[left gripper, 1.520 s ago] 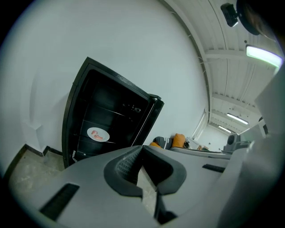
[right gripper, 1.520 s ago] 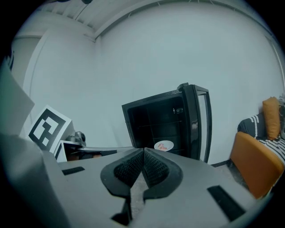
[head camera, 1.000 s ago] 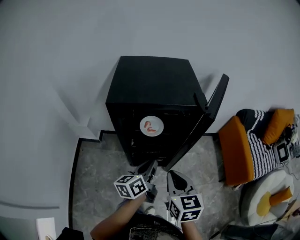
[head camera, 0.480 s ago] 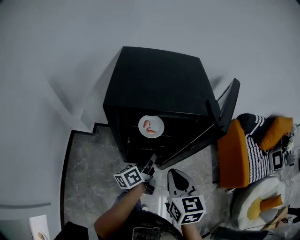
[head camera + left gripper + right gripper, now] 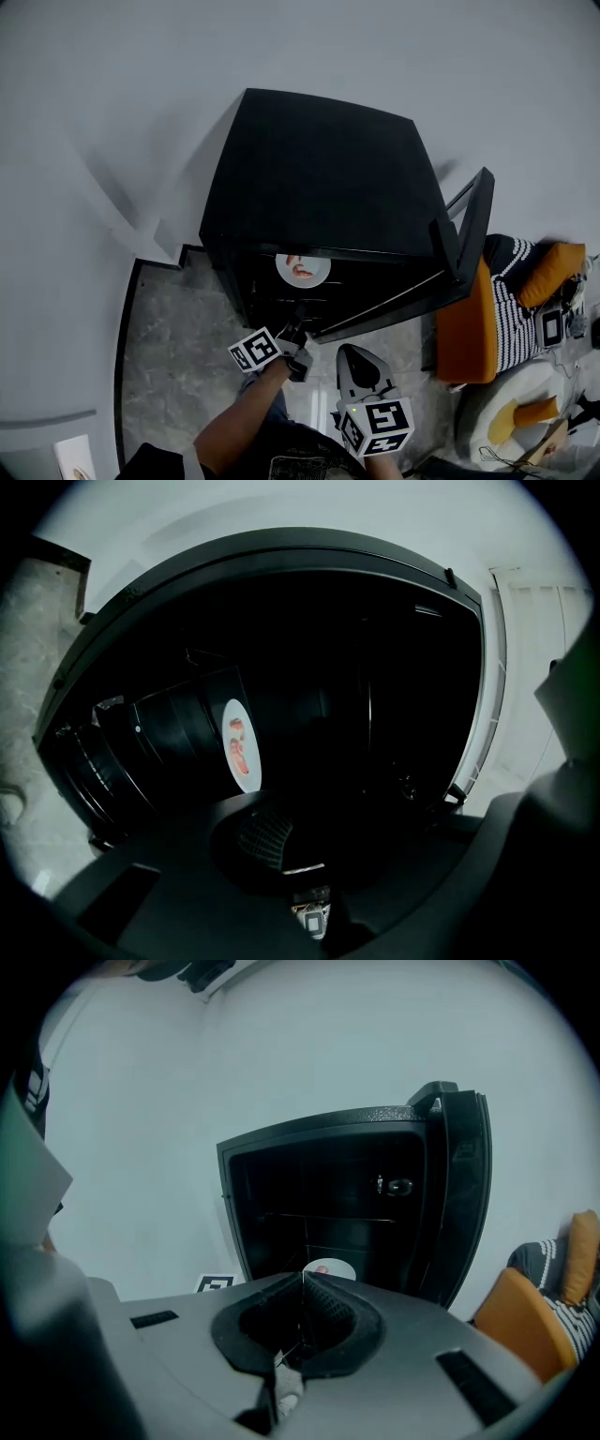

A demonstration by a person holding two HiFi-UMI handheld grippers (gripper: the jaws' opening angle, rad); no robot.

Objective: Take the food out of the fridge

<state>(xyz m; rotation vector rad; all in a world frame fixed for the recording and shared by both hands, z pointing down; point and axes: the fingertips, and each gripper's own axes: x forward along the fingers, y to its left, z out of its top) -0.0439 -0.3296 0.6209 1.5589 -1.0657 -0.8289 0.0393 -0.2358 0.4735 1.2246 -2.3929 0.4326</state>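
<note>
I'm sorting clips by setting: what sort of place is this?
Likely a home-style room: a small black fridge, door open, on a marbled floor against a plain wall, with an orange cushioned seat beside it.

No readable text or numbers.
Only coded square markers show: on the left cube (image 5: pixel 255 352), the right cube (image 5: pixel 375 427), and a tag (image 5: pixel 216 1284) beside the fridge (image 5: pixel 319 1133).

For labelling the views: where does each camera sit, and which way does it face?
Head view: on the head, looking down at the fridge; left gripper, right gripper and a forearm show.
Left gripper view: on that gripper, facing the fridge's inside; shut jaws show.
Right gripper view: on that gripper, facing the open fridge; shut jaws show.
All three share the plate.
</note>
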